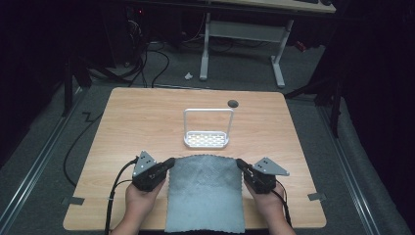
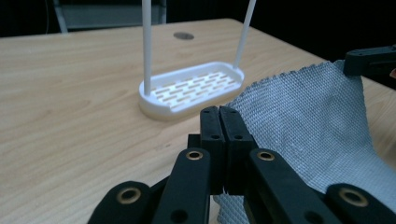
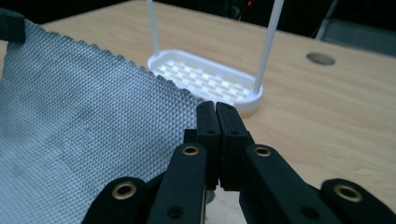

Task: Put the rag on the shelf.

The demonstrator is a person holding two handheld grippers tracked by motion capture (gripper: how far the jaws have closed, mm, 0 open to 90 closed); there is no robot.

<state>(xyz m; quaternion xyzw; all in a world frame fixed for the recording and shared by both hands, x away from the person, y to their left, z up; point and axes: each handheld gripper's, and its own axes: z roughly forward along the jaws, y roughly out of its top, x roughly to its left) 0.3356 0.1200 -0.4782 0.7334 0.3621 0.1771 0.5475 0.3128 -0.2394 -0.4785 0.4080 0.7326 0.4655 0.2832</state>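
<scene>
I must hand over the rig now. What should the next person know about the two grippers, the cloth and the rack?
Left gripper: shut on the cloth's far left corner.
Right gripper: shut on the far right corner.
Cloth: grey, spread flat on the table, near edge hanging over the table's front; far corners slightly lifted.
Rack: white, with a tall hoop, just beyond the cloth, nothing on it.
Done: both corners gripped.
Left: probably lift the cloth and hang it over the rack.
</scene>
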